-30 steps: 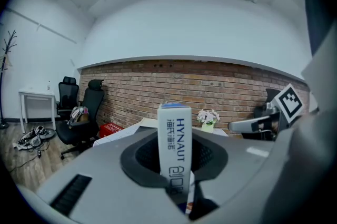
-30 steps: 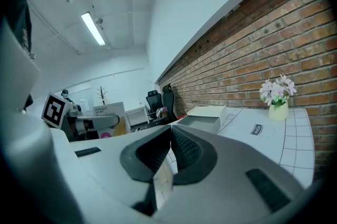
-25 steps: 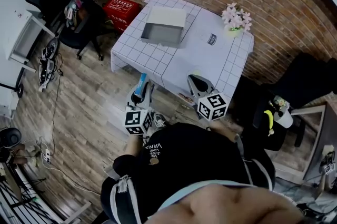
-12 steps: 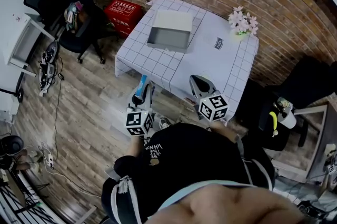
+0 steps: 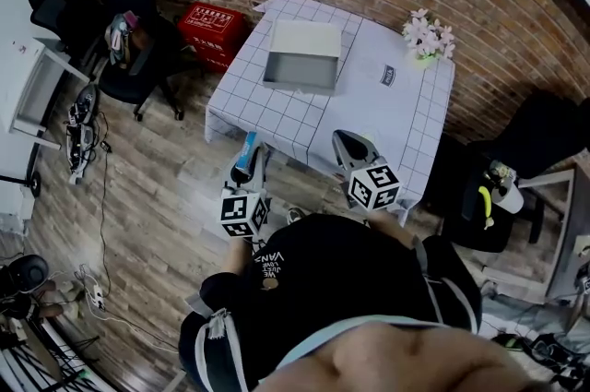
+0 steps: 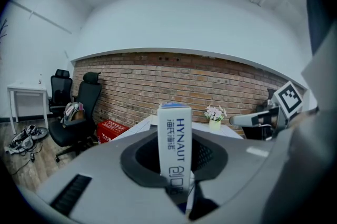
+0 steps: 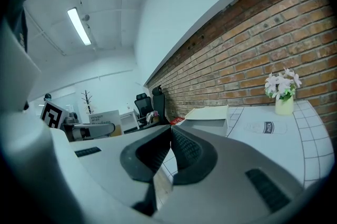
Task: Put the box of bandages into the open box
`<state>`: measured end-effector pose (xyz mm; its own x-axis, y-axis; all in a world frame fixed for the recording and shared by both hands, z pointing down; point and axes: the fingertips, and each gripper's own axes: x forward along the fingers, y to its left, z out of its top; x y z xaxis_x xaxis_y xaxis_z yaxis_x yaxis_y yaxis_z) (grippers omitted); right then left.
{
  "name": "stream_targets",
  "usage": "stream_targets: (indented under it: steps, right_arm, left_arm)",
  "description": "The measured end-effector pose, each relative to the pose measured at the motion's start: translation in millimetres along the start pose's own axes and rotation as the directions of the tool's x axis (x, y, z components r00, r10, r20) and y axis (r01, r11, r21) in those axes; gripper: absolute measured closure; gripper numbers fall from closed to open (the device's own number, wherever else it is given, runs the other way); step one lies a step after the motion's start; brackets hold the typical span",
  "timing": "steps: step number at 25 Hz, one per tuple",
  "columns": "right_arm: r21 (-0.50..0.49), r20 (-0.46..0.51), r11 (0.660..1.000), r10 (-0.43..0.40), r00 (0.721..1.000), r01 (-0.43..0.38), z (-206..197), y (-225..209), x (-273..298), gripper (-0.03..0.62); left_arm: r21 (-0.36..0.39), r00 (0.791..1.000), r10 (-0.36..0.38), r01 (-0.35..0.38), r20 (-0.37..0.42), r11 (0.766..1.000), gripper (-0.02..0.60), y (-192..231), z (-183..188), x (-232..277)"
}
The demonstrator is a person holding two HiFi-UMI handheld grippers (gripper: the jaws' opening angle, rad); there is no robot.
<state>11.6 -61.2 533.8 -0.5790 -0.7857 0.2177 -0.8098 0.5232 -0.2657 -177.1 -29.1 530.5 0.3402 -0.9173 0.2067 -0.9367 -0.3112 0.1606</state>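
From the head view, the left claw (image 5: 248,158) is clamped on the box of bandages (image 5: 244,149), held off the near edge of the table (image 5: 369,118). The open box (image 5: 301,69) stands well apart on the far left part, with only checked cloth between. The right claw (image 5: 347,147) hangs over the near edge. A vase of flowers (image 5: 427,35) stands at the far right corner, with a small label (image 5: 387,76) near it. A red crate (image 5: 212,24) and a black chair (image 5: 138,58) stand on the floor to the left. In the left gripper view, the bandage box (image 6: 175,144) stands upright between the pressing jaws and hides the middle of the table behind it. In the right gripper view, the jaws are closed together on nothing, with the open box (image 7: 210,122) beyond them.
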Motion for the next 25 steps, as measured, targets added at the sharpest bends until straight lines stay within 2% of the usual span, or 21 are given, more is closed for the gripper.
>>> stream_targets:
  steps: [11,17,25]
  right_arm:
    - [0.013,0.008,0.999,-0.044,0.999,0.044,-3,6,25,0.591]
    - [0.011,0.015,1.0,-0.027,1.0,0.027,7,-2,37,0.591]
    - [0.012,-0.016,1.0,0.011,1.0,-0.01,19,-25,61,0.591]
  left_arm:
    - [0.001,0.999,-0.028,0.028,-0.02,1.0,0.502,31,-5,6]
    - [-0.008,0.999,-0.023,0.022,-0.033,1.0,0.502,33,-6,23]
    - [0.019,0.999,-0.031,0.031,-0.029,0.999,0.502,23,16,65]
